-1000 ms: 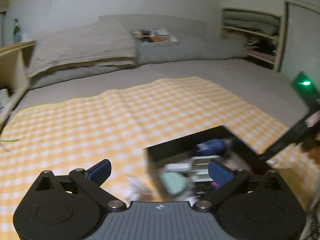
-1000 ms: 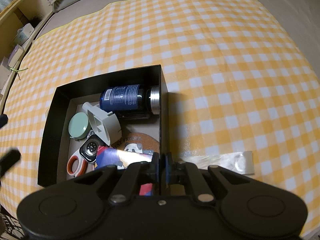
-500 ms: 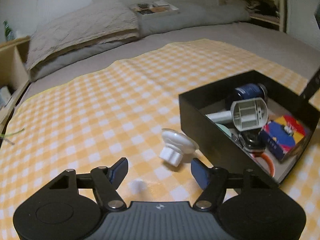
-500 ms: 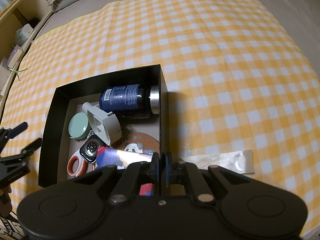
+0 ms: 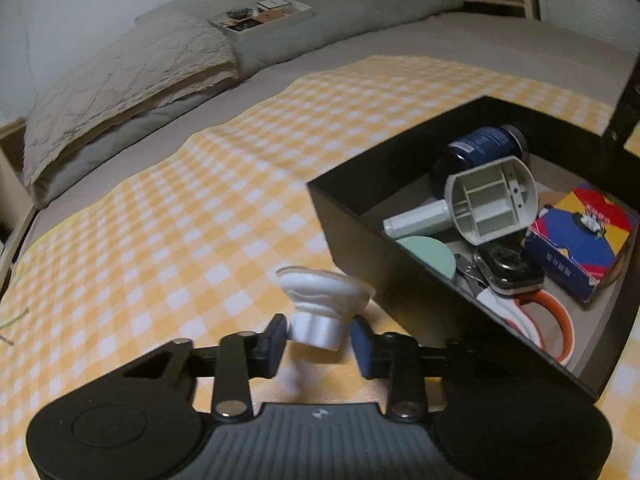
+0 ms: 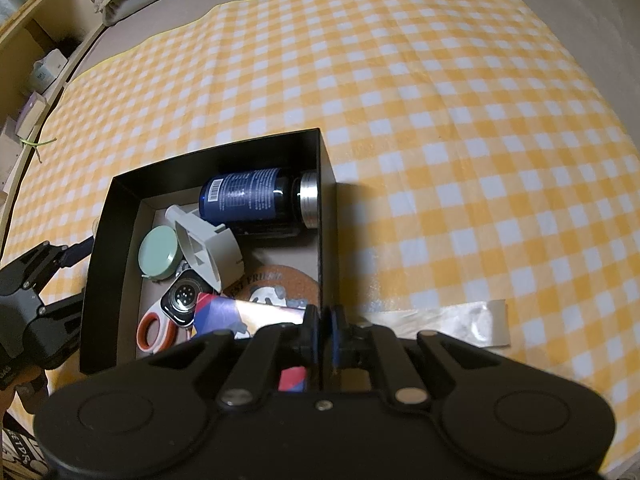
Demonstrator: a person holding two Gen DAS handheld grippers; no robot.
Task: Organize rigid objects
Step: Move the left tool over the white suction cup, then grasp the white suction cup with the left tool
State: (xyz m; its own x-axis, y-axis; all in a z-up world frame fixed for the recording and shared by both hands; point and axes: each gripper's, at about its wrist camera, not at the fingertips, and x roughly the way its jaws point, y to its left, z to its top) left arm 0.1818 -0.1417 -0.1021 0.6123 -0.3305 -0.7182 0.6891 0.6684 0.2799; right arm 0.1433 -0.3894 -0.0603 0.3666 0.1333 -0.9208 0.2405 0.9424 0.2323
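Your right tool point(image 6: 325, 334) is clamped shut on the near right wall of the black box point(image 6: 102, 264), and that grip looks meant to pin the box on the checked cloth point(image 6: 440, 120) over the bed so it cannot slide while your other hand works beside it. The box already holds a blue bottle point(image 6: 256, 200) lying along its far wall, a grey plastic funnel-shaped part point(image 6: 208, 248), a mint round lid point(image 6: 158, 254), a smartwatch point(image 6: 182, 298), orange-handled scissors point(image 6: 154, 332), a colourful carton point(image 6: 224, 314) and a cork coaster point(image 6: 276, 284). The one piece still outside is the white suction cup point(image 5: 320, 300), lying on its side on the cloth just beside the box's left wall, flared disc toward 12 o'clock and stubby neck toward you. Your left tool point(image 5: 320, 340) has just been closing, and the neck now sits between its blue pads point(image 5: 276, 336); the left pad seems to touch it while a sliver of gap shows at the right, so I judge the grip nearly made but not yet firm. Your left wrist pitches forward and down at a moderate slant, low over the cloth; in the right wrist view it shows at 9 o'clock, outside the box. Your right wrist tips steeply down over the box's near edge. A clear plastic packet point(image 6: 452, 320) lies flat at 3 o'clock of the right tool, untouched.
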